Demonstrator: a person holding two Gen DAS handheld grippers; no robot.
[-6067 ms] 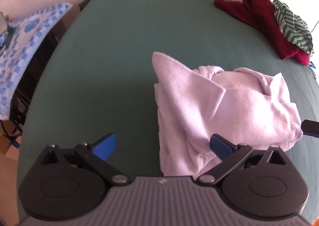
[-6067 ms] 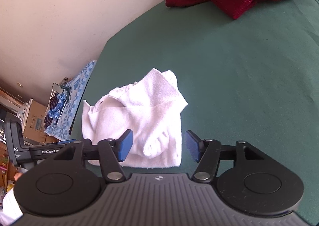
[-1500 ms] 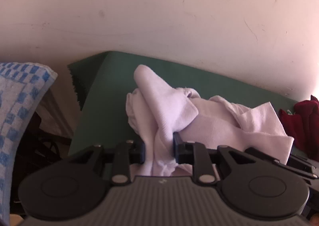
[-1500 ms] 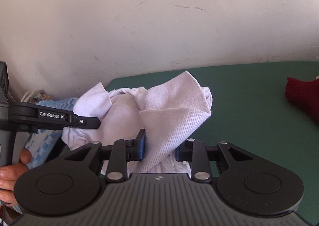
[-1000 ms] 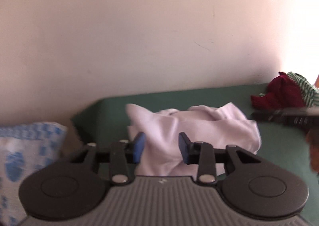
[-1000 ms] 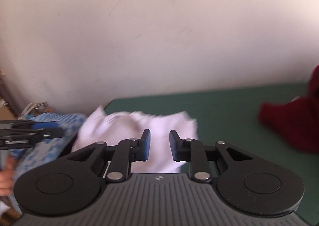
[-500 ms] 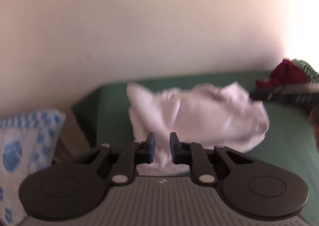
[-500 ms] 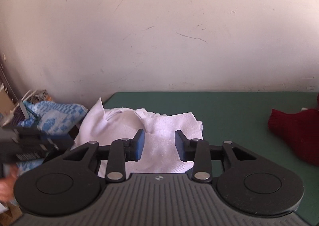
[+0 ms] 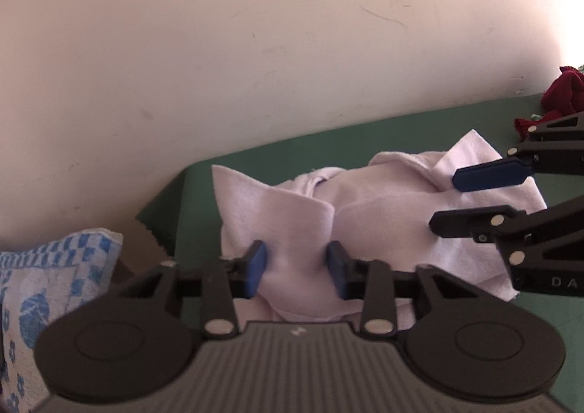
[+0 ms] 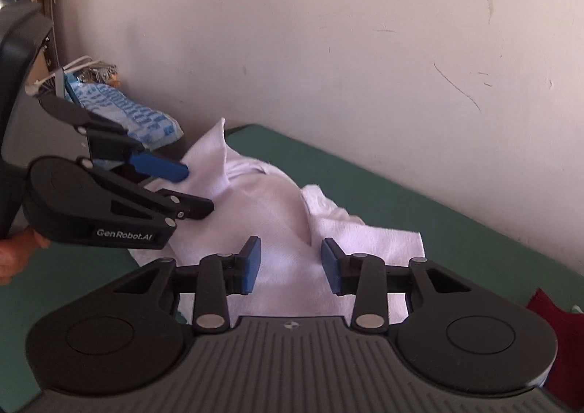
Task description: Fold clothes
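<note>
Left wrist view: pale lilac garment (image 9: pixel 368 216) bunched in rough folds near far corner of green table (image 9: pixel 430 121), not yet squared. Left gripper (image 9: pixel 296 269) jaws just reopened slightly, part-spread, a hump of cloth between them; contact with pads unclear. Red clothing (image 9: pixel 562 92) untouched at far right. Partial lettering "DA" on the other tool.

Right wrist view: right gripper (image 10: pixel 291 264) jaws apart, hovering over garment's near edge, nothing pinched. "GenRobot.AI" legible on left tool.

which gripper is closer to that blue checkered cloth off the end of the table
Left. The left gripper sits at the garment's end beside the blue checkered cloth; the right gripper is at the far end.
</note>
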